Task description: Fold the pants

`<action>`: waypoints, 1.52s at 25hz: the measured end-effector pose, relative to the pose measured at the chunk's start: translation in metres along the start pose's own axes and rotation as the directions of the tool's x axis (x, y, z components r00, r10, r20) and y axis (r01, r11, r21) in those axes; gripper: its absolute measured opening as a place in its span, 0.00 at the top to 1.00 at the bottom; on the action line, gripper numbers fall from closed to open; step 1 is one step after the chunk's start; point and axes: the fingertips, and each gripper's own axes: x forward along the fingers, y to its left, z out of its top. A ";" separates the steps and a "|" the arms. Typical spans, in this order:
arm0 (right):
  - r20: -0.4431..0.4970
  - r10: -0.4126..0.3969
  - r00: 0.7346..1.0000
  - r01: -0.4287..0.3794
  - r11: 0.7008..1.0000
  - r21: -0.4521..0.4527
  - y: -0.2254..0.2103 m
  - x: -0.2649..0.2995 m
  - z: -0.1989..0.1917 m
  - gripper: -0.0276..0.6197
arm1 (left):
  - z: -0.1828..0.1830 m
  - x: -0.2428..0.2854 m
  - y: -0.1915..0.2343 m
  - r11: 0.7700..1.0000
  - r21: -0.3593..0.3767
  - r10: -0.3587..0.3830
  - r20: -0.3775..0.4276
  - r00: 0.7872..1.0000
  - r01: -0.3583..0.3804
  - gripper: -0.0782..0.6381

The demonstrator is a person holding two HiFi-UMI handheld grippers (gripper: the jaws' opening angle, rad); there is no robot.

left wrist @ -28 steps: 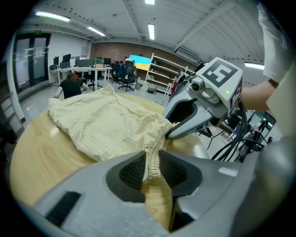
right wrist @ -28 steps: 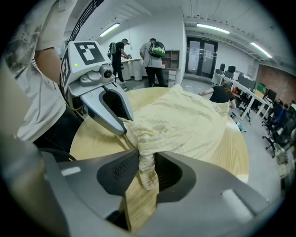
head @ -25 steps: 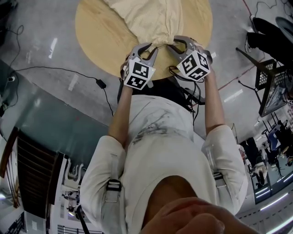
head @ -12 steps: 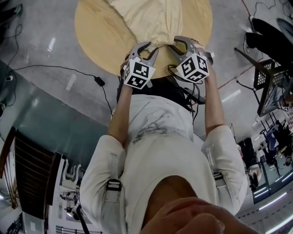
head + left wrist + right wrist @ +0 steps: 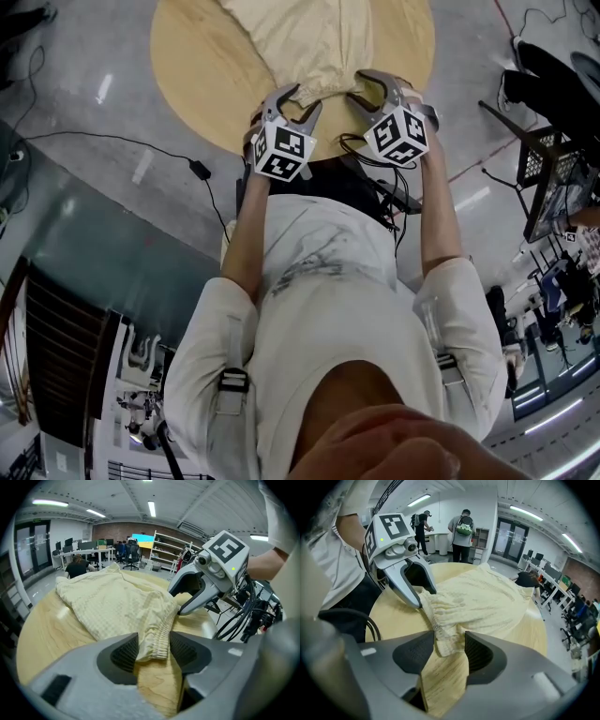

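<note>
**Release of the near edge, seen from the head and from both tongs.** The pale yellow pants (image 5: 319,37) lie on the round wooden counter (image 5: 202,70). They run from its centre toward 12 o'clock, and their gathered, elasticated edge (image 5: 157,637) sits at the counter's 6 o'clock rim, nearest the person.

The left tongs (image 5: 296,101) stand at 7 o'clock of that edge and the right tongs (image 5: 368,90) at 5 o'clock, close together and angled down onto the cloth. Both pairs have just been opening. Each now stands spread with a corner of the gathered edge lying slack between its ribbed pads. In the left gripper view the cloth leans against one pad. In the right gripper view bare wood shows on either side of the corner. Neither pair pinches anything.

The step in hand appears to be letting go of the edge after setting it down.

- **Clearing the pads:** make sure both pads are off the fabric before moving, the left especially, since ribbed pads can snag the elastic.
- **Drawing back:** raise the tips slightly and pull both pairs away toward 6 o'clock in step, so that the edge neither skews nor slides off the rim.
- **Before the next fold:** check that the edge lies flat.
</note>
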 end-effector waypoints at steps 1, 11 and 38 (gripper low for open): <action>-0.006 0.003 1.000 -0.003 1.000 -0.004 0.001 0.003 -0.002 0.63 | -0.001 0.001 0.001 1.000 -0.001 0.005 0.000 1.000 -0.005 0.59; -0.005 0.039 0.999 -0.039 0.999 0.003 0.009 0.003 0.013 0.80 | 0.005 -0.012 0.007 1.000 0.007 0.025 0.017 1.000 -0.025 0.72; 0.105 -0.054 0.993 0.050 0.998 0.043 -0.015 -0.039 0.100 0.81 | 0.069 -0.085 0.057 0.999 0.046 -0.003 0.114 0.994 -0.002 0.75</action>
